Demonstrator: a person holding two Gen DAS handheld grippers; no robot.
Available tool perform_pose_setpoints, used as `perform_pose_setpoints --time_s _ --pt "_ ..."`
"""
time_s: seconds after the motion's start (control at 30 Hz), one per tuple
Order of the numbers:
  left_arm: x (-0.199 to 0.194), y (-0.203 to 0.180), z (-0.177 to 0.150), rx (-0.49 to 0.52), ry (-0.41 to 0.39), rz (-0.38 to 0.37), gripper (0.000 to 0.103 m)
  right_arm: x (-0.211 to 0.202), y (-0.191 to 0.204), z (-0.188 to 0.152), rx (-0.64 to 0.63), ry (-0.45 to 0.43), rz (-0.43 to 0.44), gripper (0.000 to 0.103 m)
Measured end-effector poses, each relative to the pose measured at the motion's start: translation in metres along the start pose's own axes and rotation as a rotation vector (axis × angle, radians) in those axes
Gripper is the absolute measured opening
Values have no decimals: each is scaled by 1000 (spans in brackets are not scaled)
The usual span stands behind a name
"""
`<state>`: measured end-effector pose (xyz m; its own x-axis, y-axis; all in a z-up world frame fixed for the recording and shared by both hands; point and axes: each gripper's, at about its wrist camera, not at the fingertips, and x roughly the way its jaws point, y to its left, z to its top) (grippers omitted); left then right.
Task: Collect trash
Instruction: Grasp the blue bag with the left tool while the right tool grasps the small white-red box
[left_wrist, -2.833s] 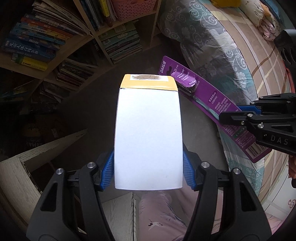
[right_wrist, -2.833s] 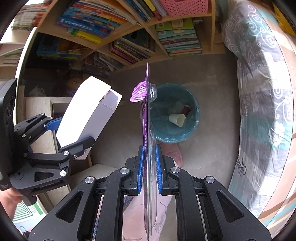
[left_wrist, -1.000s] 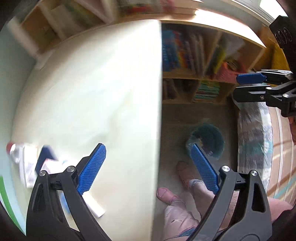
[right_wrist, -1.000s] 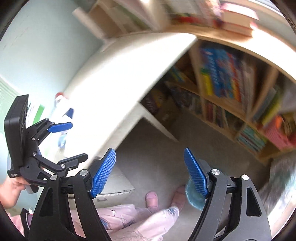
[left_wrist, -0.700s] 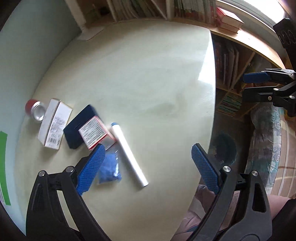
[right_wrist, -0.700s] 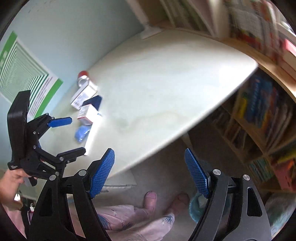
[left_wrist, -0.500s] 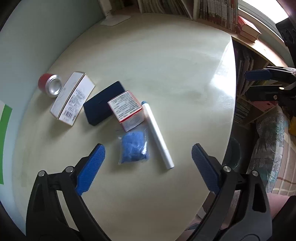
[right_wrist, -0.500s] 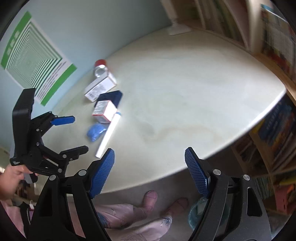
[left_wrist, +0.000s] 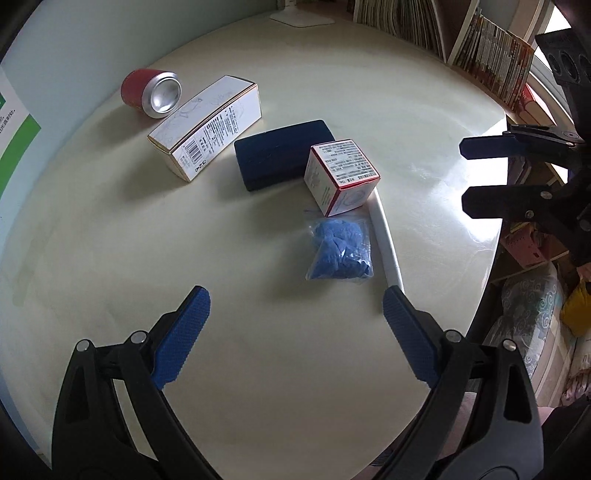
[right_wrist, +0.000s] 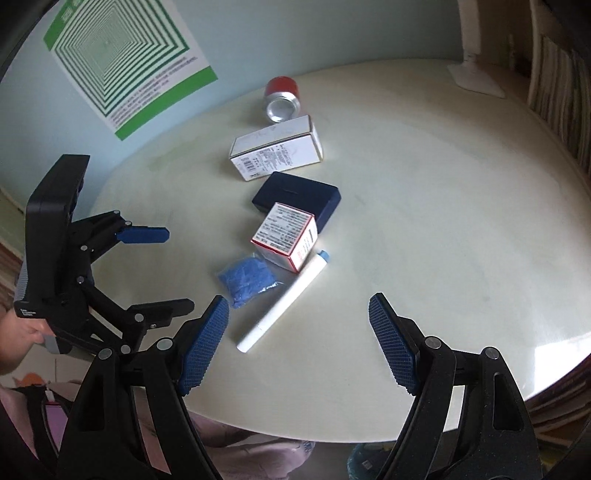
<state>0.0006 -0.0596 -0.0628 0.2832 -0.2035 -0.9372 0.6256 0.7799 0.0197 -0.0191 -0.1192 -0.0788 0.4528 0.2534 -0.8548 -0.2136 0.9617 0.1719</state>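
Fingers of left gripper (left_wrist: 293, 321) and right gripper (right_wrist: 298, 328) are spread wide and hold nothing above the round cream bench (left_wrist: 369, 92), near the crumpled blue plastic bag (left_wrist: 341, 249).

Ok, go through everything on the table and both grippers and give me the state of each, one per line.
left gripper: open, empty, above the table.
right gripper: open, empty.
red can: lying on its side.
long white box: lying flat, closed.
dark blue case: closed, flat.
cube box: closed, touching the white tube.
blue bag: crumpled, lying flat.
white tube: lying flat.
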Motion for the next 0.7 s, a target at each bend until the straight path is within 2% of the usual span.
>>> perform_pose_setpoints --time_s 0.27,0.37,0.57,0.7 --pt "13 6 -3 -25 7 -52 92 24 15 25 -146 45 7 78" --pt "18 4 0 -44 12 -61 92 30 13 35 -191 58 70 78" --pt "30 -1 7 -131 35 -49 92 47 12 51 -344 122 143 78" --pt "38 -4 8 -180 50 -54 86 57 9 58 -423 146 192 76"
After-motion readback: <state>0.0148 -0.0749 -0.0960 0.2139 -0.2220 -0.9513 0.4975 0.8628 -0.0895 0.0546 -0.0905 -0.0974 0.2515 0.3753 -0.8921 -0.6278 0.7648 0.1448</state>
